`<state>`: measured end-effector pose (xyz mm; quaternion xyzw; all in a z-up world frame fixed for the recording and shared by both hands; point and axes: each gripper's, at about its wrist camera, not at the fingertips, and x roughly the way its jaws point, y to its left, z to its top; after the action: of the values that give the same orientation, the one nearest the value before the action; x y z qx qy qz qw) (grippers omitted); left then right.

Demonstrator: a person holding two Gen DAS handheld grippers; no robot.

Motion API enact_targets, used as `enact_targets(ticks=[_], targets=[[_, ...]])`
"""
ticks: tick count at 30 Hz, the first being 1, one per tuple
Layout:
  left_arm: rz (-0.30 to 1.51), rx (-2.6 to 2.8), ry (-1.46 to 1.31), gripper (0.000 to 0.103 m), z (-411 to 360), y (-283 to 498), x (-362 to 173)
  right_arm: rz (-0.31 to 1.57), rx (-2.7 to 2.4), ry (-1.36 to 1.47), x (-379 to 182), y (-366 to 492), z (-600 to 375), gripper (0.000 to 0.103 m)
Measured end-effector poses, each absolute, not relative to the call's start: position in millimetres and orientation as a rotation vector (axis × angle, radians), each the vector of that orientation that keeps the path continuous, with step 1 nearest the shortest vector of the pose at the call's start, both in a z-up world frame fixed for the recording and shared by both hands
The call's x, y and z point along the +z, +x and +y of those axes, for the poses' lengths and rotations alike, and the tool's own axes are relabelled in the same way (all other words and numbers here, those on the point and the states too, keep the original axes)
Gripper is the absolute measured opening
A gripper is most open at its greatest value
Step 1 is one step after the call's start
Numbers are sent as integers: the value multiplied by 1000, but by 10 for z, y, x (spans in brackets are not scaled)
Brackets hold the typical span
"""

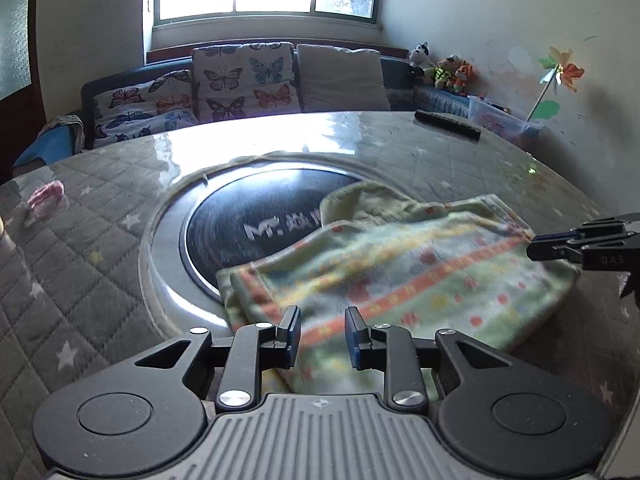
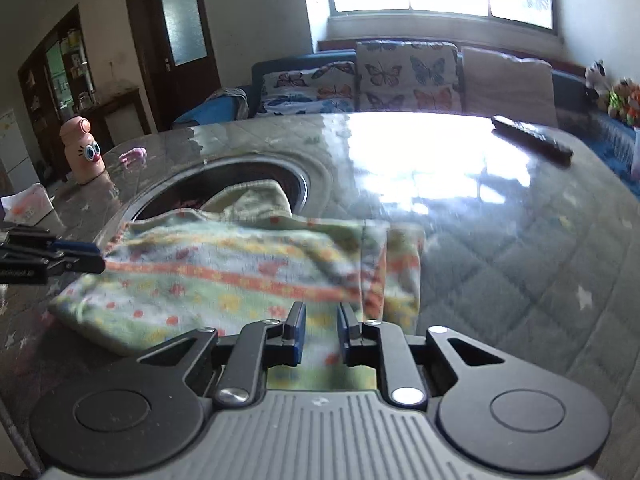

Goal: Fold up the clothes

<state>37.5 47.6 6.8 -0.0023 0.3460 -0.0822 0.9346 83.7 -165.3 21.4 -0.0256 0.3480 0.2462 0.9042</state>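
Note:
A pale green garment (image 1: 400,264) with orange stripes and small flower prints lies folded on the table, partly over the round black insert (image 1: 256,224). My left gripper (image 1: 322,334) is open just above the garment's near edge, nothing between its fingers. My right gripper (image 2: 321,330) is open too, over the garment (image 2: 240,276) from the other side. Each gripper shows in the other's view, the right one (image 1: 536,246) at the garment's right edge, the left one (image 2: 96,258) at its left edge.
The round table (image 1: 80,280) has a grey quilted cover under clear plastic. A black remote (image 1: 448,122) lies at the far edge. A pink cartoon bottle (image 2: 82,148) and a small pink item (image 1: 46,194) sit on the left. A sofa with butterfly cushions (image 1: 240,80) stands behind.

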Motion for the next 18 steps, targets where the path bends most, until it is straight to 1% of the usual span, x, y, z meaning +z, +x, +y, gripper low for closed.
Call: enact_targets(ticks=[8,12,15,18], targets=[[746,-113,-9,27,615,824,-24,711,510,-37,171,1321,-1484,18],[759,-97,13,27,636,901,-95,719,494,-41,106,1479,-1459,18],[765,-86,7,27,672,922,-109,724,487,-30,69,1539,-1478,16],[754,-78,1,27,700,886,-69,712,466,-39,106,1498,-1478,20]])
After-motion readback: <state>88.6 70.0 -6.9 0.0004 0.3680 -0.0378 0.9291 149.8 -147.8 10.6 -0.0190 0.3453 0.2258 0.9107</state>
